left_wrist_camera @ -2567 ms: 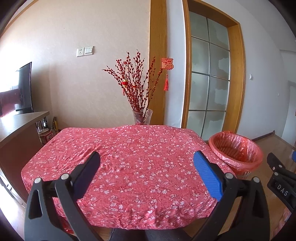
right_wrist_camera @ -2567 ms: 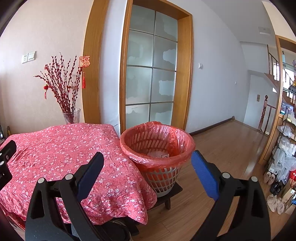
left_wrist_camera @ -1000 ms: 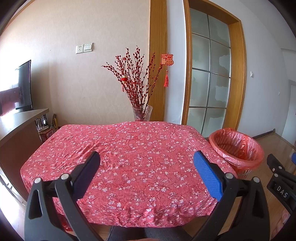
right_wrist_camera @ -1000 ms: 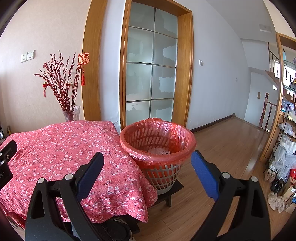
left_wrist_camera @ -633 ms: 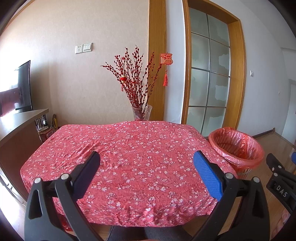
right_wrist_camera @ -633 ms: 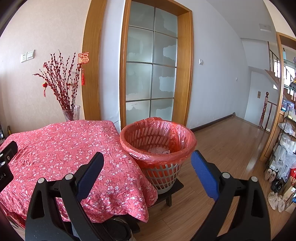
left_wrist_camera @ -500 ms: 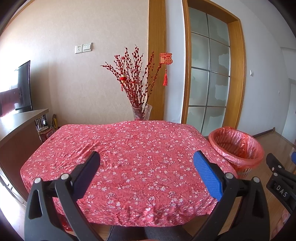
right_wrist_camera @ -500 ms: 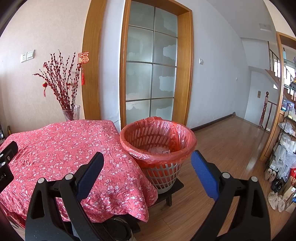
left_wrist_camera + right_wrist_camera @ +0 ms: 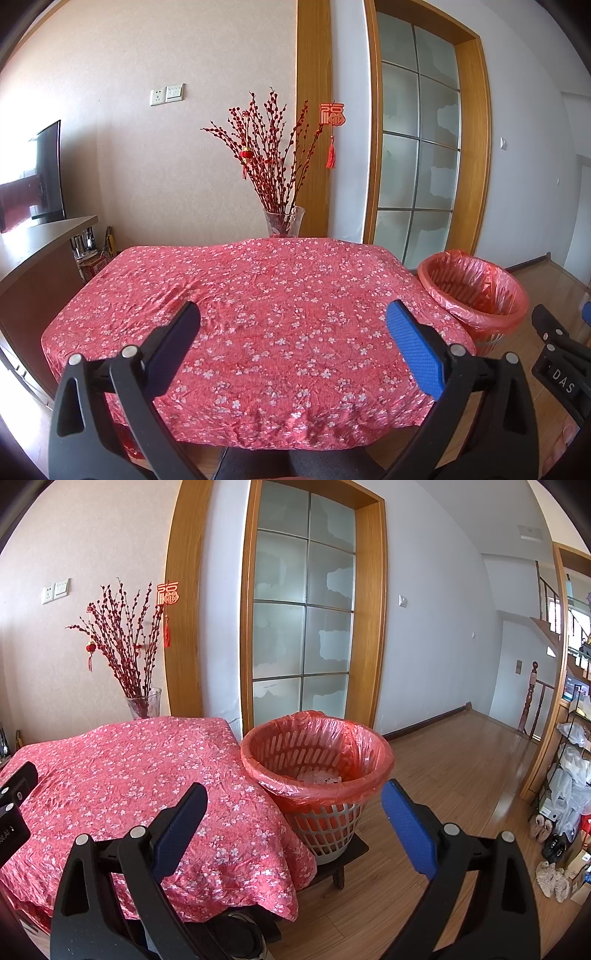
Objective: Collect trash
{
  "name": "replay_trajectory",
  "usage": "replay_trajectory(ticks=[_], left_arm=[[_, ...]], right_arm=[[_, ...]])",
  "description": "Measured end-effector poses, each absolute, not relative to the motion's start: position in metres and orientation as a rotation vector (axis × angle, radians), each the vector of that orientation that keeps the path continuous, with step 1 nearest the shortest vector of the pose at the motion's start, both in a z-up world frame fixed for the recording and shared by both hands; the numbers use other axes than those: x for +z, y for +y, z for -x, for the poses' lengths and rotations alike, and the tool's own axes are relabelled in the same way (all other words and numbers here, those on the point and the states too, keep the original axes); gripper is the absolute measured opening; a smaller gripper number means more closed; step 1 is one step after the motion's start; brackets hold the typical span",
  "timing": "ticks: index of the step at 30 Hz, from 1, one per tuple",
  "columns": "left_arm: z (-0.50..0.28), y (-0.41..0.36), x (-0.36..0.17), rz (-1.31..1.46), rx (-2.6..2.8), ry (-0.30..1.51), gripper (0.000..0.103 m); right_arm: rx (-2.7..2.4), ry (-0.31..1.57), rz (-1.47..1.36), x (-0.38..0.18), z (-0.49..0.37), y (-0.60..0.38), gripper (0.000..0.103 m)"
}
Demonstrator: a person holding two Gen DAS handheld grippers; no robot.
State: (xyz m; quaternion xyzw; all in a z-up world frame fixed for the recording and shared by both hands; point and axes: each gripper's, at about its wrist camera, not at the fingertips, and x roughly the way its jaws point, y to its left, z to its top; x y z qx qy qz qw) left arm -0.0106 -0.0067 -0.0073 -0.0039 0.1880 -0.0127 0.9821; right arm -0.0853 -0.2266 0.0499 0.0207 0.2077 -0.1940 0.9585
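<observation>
Place: over the near edge of a table (image 9: 258, 295) draped in a red flowered cloth.
Left gripper (image 9: 291, 339): fingers spread wide, holding nothing, hovering above the bare cloth.
Right gripper (image 9: 291, 812): likewise spread and empty, pointed toward the bin.
Trash: a pale crumpled piece (image 9: 319, 777) lies in the bottom of the bin; none shows on the cloth.
Bin (image 9: 317, 775): white basket lined with a red bag, on a low dark stool, touching the table's right corner.
Doing it well: the job looks nearly or fully done; scan cloth and floor before closing on anything.
Around: glass vase of red branches (image 9: 282, 221) behind the table, frosted door, cluttered shelves on the right.
In the way: nothing visible between grippers and bin.
</observation>
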Motion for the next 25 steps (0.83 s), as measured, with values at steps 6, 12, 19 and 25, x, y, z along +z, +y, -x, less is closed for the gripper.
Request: replay_trajectory(ticks=[6, 12, 19, 25], left_arm=[[0.01, -0.007, -0.0076, 0.007, -0.026, 0.381, 0.098], [0.008, -0.006, -0.0092, 0.004, -0.028, 0.388, 0.098], [0.0065, -0.0036, -0.0103, 0.005, -0.029, 0.398, 0.098], [0.0046, -0.0039, -0.0097, 0.005, -0.035, 0.408, 0.098]], right_arm=[[-0.393, 0.422, -0.042, 0.05, 0.085, -0.2265, 0.095], [-0.388, 0.426, -0.042, 0.05, 0.084, -0.2272, 0.095], [-0.389, 0.426, -0.043, 0.0501, 0.0841, -0.2264, 0.095], [-0.389, 0.426, -0.043, 0.0504, 0.0838, -0.2271, 0.095]])
